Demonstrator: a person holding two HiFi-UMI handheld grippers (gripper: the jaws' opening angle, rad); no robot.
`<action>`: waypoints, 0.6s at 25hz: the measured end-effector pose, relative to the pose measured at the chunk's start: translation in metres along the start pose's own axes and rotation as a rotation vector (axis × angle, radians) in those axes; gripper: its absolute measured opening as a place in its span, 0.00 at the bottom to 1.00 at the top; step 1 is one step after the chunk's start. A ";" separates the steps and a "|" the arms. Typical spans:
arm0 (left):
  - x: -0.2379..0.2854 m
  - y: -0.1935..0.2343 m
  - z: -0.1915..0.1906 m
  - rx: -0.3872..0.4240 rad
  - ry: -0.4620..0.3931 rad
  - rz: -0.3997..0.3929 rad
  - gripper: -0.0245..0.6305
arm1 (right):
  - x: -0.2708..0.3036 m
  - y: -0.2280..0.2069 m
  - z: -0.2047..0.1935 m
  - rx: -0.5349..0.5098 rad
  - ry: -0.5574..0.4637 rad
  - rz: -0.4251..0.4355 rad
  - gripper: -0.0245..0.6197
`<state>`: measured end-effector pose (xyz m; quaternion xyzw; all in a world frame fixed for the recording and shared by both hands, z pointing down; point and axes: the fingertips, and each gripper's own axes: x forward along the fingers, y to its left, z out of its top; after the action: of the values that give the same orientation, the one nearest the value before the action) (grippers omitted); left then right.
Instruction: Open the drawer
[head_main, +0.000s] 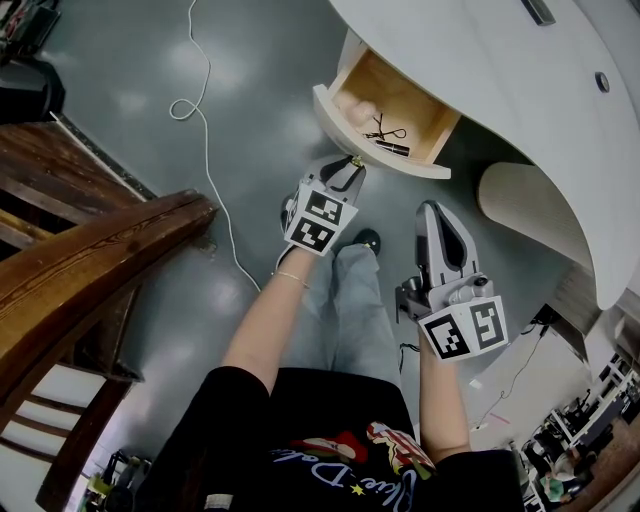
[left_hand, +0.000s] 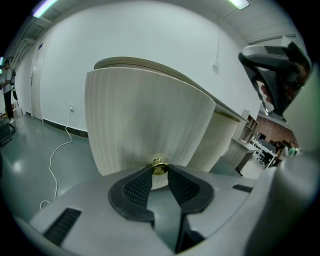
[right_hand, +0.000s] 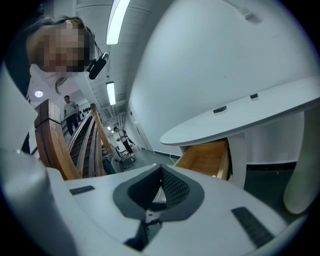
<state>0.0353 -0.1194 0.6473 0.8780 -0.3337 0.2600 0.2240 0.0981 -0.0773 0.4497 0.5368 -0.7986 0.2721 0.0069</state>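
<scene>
left hand-held gripper (left_hand: 160, 171) clamps knob (left_hand: 160, 165) (gold)

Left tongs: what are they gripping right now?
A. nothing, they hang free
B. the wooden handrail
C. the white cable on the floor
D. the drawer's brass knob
D: in the left gripper view the left tongs close on the small brass knob at the front of the drawer, which the head view shows pulled out.
</scene>
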 end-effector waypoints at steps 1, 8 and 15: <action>-0.002 0.000 -0.003 0.002 0.002 0.000 0.19 | -0.001 0.002 -0.001 0.000 0.000 0.000 0.04; -0.016 -0.006 -0.024 -0.001 0.022 -0.004 0.19 | -0.008 0.012 -0.013 -0.007 -0.004 -0.002 0.04; -0.017 -0.005 -0.017 0.013 0.012 -0.009 0.19 | -0.005 0.013 -0.008 -0.011 -0.006 0.001 0.04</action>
<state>0.0223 -0.0983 0.6489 0.8793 -0.3268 0.2665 0.2213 0.0872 -0.0657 0.4496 0.5370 -0.8004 0.2662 0.0075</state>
